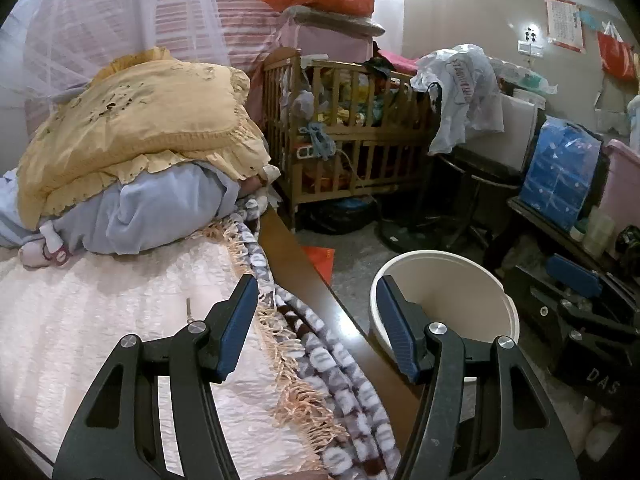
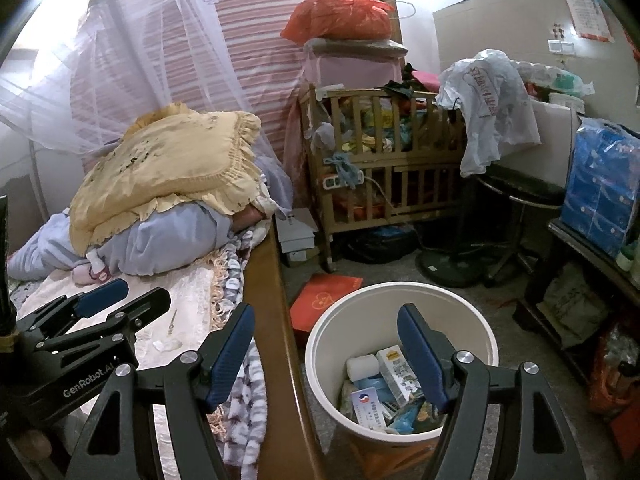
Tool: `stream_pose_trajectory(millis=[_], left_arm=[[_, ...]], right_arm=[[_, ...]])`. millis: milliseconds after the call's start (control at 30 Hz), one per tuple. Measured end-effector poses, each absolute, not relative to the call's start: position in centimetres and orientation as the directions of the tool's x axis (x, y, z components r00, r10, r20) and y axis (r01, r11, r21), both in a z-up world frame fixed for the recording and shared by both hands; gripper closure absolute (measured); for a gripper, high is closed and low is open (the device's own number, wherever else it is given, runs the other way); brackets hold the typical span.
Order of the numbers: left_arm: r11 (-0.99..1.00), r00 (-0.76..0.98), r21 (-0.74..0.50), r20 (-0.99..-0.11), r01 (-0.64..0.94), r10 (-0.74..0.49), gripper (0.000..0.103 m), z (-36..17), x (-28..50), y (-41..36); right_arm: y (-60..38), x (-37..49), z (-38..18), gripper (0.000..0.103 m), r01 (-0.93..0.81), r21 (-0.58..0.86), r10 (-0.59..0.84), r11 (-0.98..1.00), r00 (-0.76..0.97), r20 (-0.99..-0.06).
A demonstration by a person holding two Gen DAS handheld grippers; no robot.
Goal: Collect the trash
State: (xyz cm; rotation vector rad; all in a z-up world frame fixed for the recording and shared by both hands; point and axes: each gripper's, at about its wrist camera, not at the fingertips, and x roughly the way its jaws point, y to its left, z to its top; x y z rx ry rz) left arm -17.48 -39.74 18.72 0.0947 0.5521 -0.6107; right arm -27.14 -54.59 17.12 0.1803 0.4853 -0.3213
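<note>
The right tool (image 2: 326, 354) hangs above the round cream plastic waste bin (image 2: 320, 344) on the floor beside the bed, its blue-padded jaws spread with nothing between them. My reading is that a drop into the bin is the step in hand. Inside the bin lie small cartons and wrappers (image 2: 384, 384): a white block, a white-and-yellow box, a blue-and-white card and some teal packets.

The left tool (image 1: 318, 326) is also spread and empty, and hovers over the edge of the bed with its right jaw in line with the bin rim. In the right wrist view it shows at the lower left, above the pale quilted bedspread (image 2: 188, 292).

On that bedspread, just ahead of the left tool, lie a thin stick-like scrap (image 2: 172, 322) and a small crumpled white scrap (image 2: 166, 345); these look like the trash left to pick. A brown wooden bed rail (image 2: 280, 320) and a fringed patterned blanket (image 2: 244, 400) separate them from the bin.

The next move, as I judge it, calls for one tool to come down over the white scrap, pinch it low against the soft cover without gathering fabric, then carry it over the rail to the bin. The stick is thin and may slip between the pads.
</note>
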Motion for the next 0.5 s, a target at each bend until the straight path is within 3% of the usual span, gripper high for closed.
stream_pose_trajectory(millis=[500], left_arm=[[0.815, 0.674, -0.076, -0.520, 0.575, -0.524, 0.043, 18.65, -17.65, -40.07]], right_arm=[[-54.80, -27.64, 17.62, 0.030, 0.363, 0.079, -0.284, 0.928, 0.831, -0.479]])
